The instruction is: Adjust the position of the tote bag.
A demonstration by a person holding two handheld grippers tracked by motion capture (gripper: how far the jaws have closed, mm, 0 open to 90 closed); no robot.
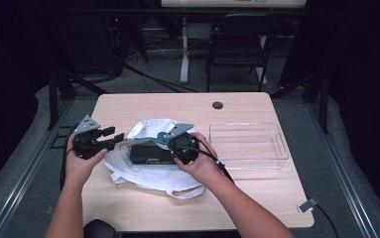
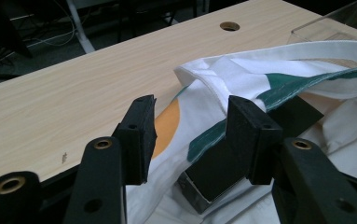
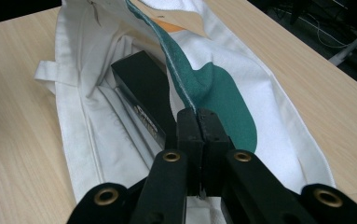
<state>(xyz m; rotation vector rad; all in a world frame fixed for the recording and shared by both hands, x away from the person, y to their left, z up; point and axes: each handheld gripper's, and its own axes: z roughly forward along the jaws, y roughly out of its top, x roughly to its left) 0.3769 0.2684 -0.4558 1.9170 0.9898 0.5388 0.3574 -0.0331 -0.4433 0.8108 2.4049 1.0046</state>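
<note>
Work in hand: a black box (image 1: 150, 153) is lying inside a white cloth bag (image 1: 143, 174) on the table (image 1: 257, 208), and the mouth of the bag is being held open around it.

Place of the box: it is seen between the two grippers in the high view, near the middle of the table, with the bag cloth under it and partly over it.

Long axis of the box: it runs across the table from one hand to the other, so one short end points to each gripper. In the right gripper view the box (image 3: 141, 93) stretches away from the jaws into the bag.

Nearer hand: the right gripper (image 1: 181, 144) is judged to be nearer, since it stands just over the right end of the box. The left gripper (image 1: 109, 135) stands at the left edge of the bag.

Left gripper state: the jaws are standing apart, and no pad is pressed on anything. The rim of the bag (image 2: 223, 77) and a corner of the box (image 2: 213, 172) are seen between and beyond the pads.

Right gripper state: the jaws (image 3: 198, 135) are closed together on the green-trimmed rim of the bag (image 3: 181, 79), which is held lifted above the box.

Other thing: a clear plastic tray (image 1: 282, 148) stands to the right of the bag, apart from it.
</note>
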